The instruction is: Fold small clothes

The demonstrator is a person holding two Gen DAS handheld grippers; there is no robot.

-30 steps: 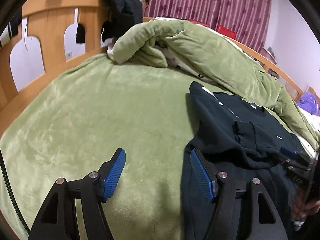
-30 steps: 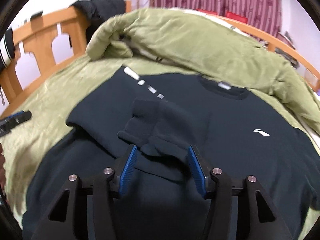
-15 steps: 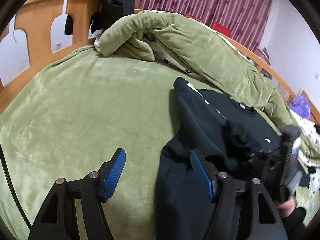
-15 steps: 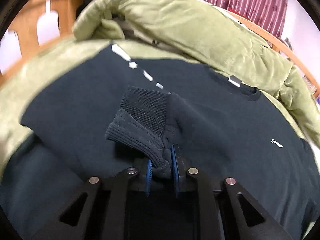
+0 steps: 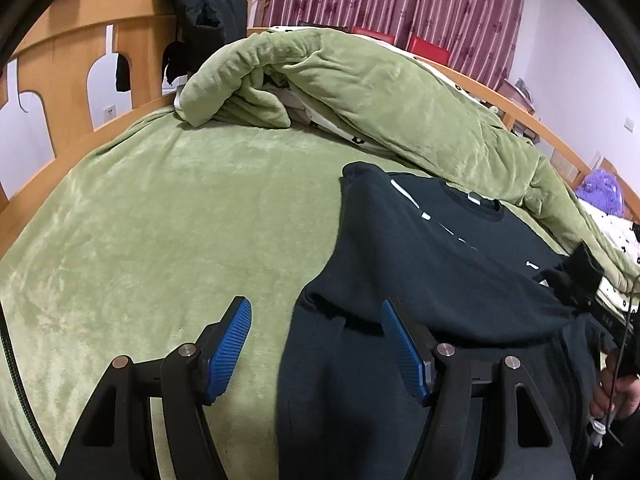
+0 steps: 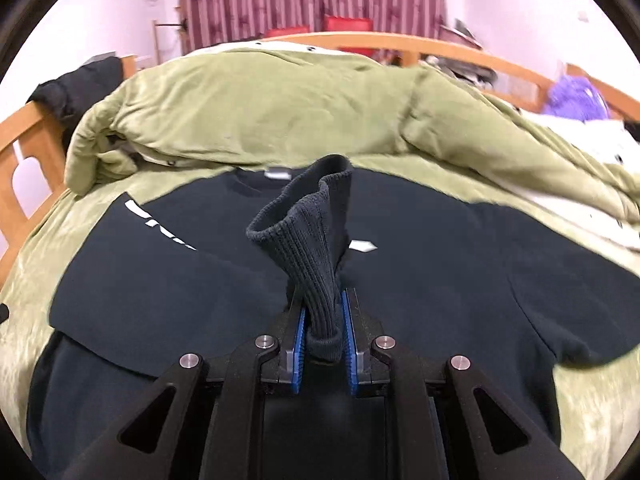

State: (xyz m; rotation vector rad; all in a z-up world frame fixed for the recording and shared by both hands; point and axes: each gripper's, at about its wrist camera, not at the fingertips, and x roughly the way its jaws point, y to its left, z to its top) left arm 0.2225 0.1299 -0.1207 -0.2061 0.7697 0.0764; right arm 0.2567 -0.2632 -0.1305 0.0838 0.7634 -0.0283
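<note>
A dark navy sweatshirt (image 5: 432,264) with white marks lies flat on the green bed cover (image 5: 168,216); it also shows in the right wrist view (image 6: 460,264). Its left sleeve is folded across the chest. My right gripper (image 6: 323,332) is shut on the ribbed cuff (image 6: 308,248) of that sleeve and holds it up above the chest. My left gripper (image 5: 316,344) is open and empty, low over the sweatshirt's left edge, one finger over the bed cover and one over the dark cloth. The right gripper also shows at the right edge of the left wrist view (image 5: 580,280).
A bunched green quilt (image 5: 360,96) lies along the far side of the bed. A wooden headboard (image 5: 80,60) with a black jacket (image 5: 204,16) over it stands at the left. Maroon curtains (image 5: 392,4) hang behind. A purple plush (image 6: 576,100) sits far right.
My right gripper shut on the sleeve cuff, lifted it and carried it to the right across the chest, drawing the sleeve out. My left gripper stayed open by the sweatshirt's left edge.
</note>
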